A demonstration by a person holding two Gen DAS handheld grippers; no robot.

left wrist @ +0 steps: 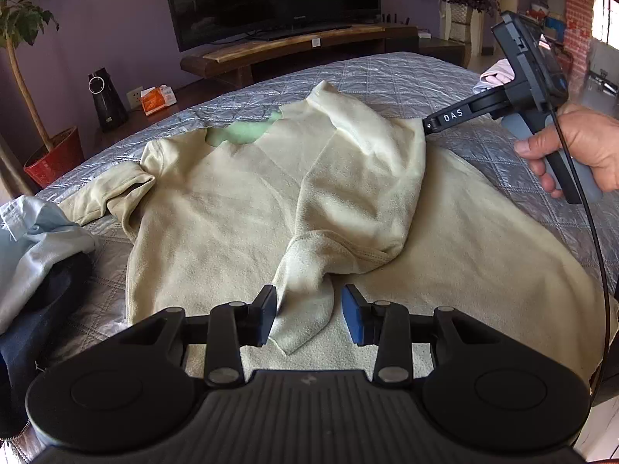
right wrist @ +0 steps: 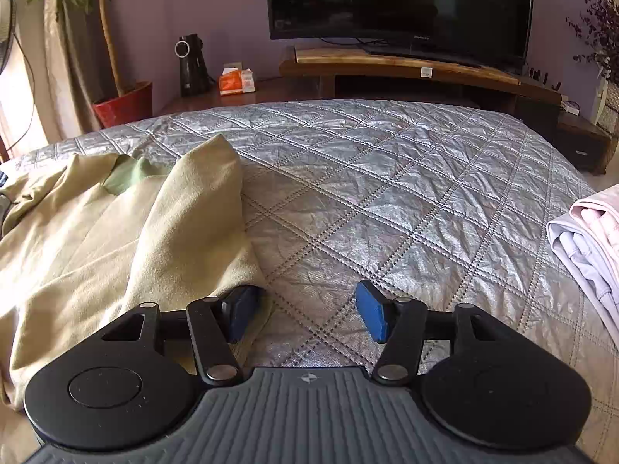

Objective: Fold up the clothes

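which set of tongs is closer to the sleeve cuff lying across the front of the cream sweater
Left. The left tongs straddle the sleeve cuff, pads either side. The right tongs sit open at the sweater's far edge, over the quilt.

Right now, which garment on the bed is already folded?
The pale pink garment at the bed's right edge; the cream sweatshirt is spread out and the blue clothes lie crumpled.

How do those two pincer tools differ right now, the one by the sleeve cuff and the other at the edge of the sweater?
The left gripper has the cream sweater's cuff between its pads, with a gap on one side; the right gripper has only the silver quilt between its pads. The left stands narrower, the right wider. The left sits over the sweater, the right beside its folded edge. Both have blue pads and point down at the bed.
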